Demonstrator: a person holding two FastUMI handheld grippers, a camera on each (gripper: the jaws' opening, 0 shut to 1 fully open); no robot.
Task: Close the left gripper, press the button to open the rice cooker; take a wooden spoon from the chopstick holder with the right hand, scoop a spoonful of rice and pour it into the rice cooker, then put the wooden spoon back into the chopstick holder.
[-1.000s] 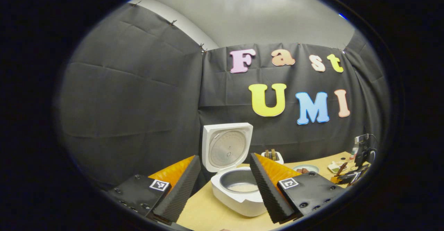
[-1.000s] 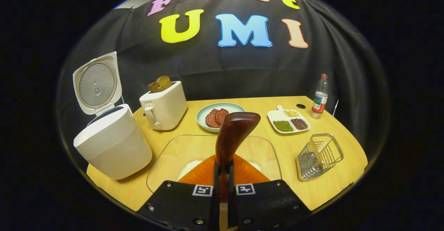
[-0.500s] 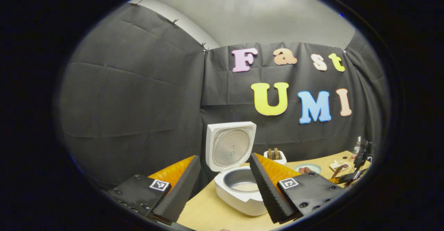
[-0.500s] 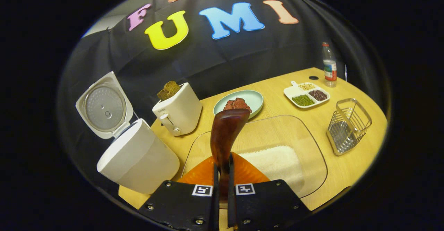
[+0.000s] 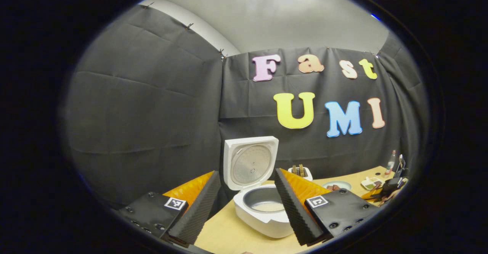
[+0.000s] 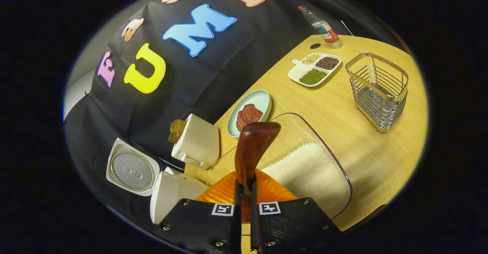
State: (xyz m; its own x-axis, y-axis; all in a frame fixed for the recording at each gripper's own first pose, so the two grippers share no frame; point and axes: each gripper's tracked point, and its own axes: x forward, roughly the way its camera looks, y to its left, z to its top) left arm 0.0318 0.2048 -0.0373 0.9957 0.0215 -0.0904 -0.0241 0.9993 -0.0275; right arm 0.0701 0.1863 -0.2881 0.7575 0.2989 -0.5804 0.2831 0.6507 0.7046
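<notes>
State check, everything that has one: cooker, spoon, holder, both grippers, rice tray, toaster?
rice cooker: lid up, some rice in the pot
wooden spoon: clamped in right gripper, bowl above rice tray
chopstick holder: upright, nothing in it
left gripper: jaws apart, holding nothing
rice tray: uncovered, rice heaped to one side
toaster: bread in its slots

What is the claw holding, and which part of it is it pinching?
The right gripper holds the wooden spoon, its fingers pinching the handle end, bowl pointing away. The left gripper is open, holding nothing.
</notes>
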